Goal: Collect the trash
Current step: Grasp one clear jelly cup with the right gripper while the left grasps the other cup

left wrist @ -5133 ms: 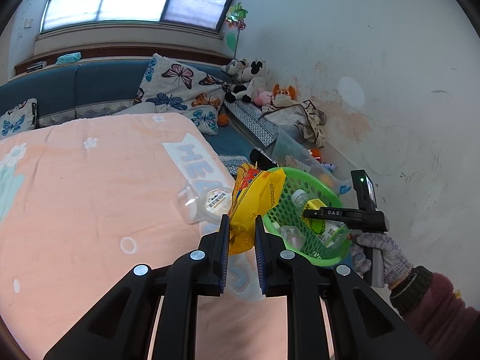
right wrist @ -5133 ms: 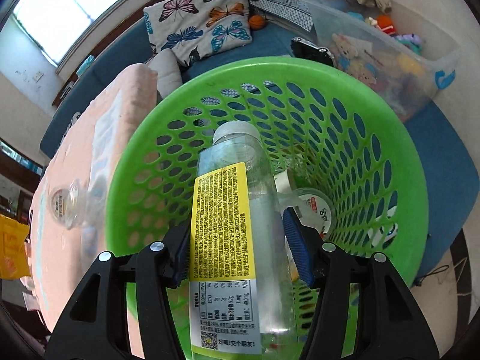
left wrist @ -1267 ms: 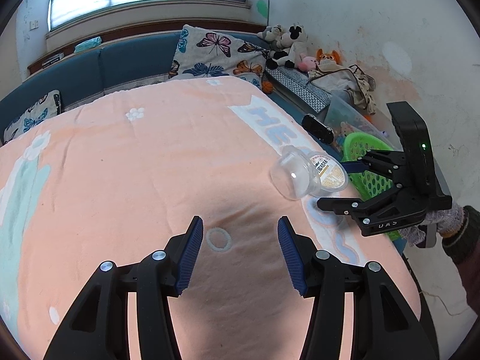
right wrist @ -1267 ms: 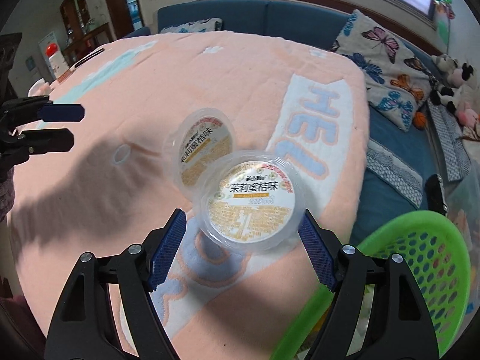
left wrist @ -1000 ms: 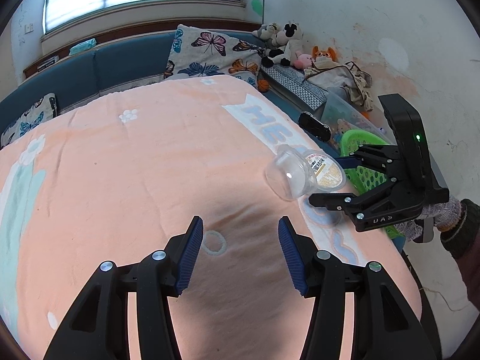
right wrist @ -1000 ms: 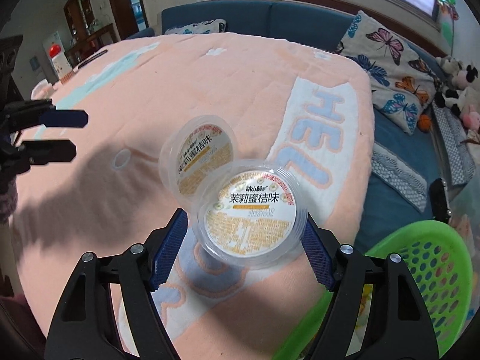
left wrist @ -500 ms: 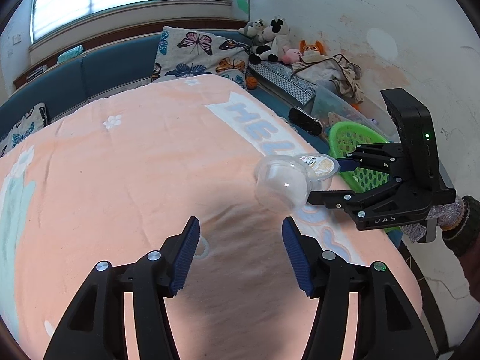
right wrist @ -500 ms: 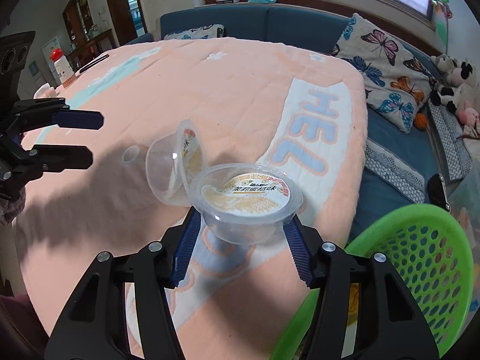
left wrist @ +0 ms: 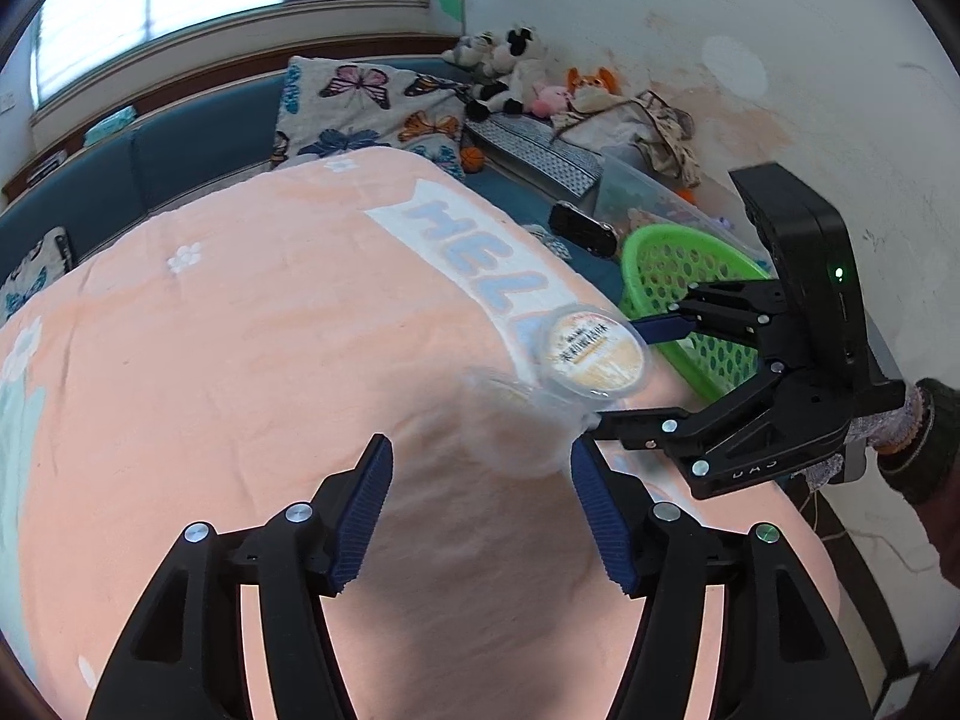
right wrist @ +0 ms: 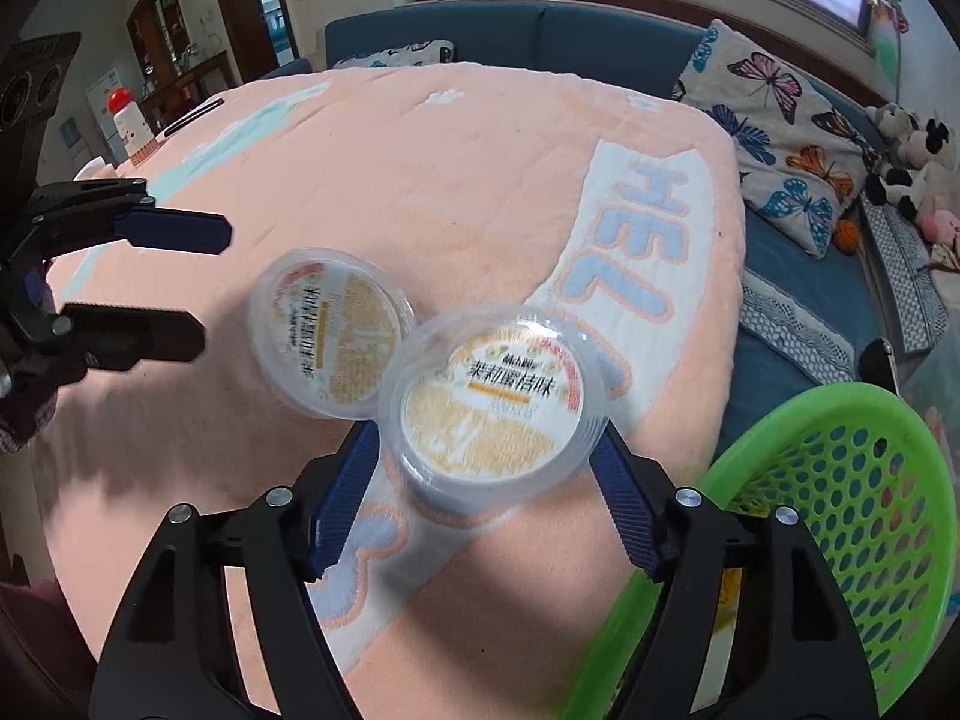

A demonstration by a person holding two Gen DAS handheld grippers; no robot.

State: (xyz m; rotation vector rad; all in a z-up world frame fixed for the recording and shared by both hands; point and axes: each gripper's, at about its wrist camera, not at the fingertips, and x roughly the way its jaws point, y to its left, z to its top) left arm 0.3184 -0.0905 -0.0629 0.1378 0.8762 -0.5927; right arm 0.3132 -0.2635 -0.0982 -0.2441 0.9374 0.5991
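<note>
My right gripper is shut on a clear plastic cup with a yellow label, and its hinged clear lid hangs open to the left. The cup is held above the peach blanket. In the left wrist view the same cup sits between the right gripper's fingers, with the blurred lid below it. My left gripper is open and empty, just short of the lid. The green trash basket stands at the table's right edge, also in the left wrist view.
The peach blanket covers the table. A blue sofa with butterfly cushions and plush toys lies behind. A clear storage bin and a black object sit beyond the basket. A white wall is at right.
My right gripper has closed on the cup and lifted it off the blanket, tilting it so the lid swings open. My left gripper has moved closer to the lid.
</note>
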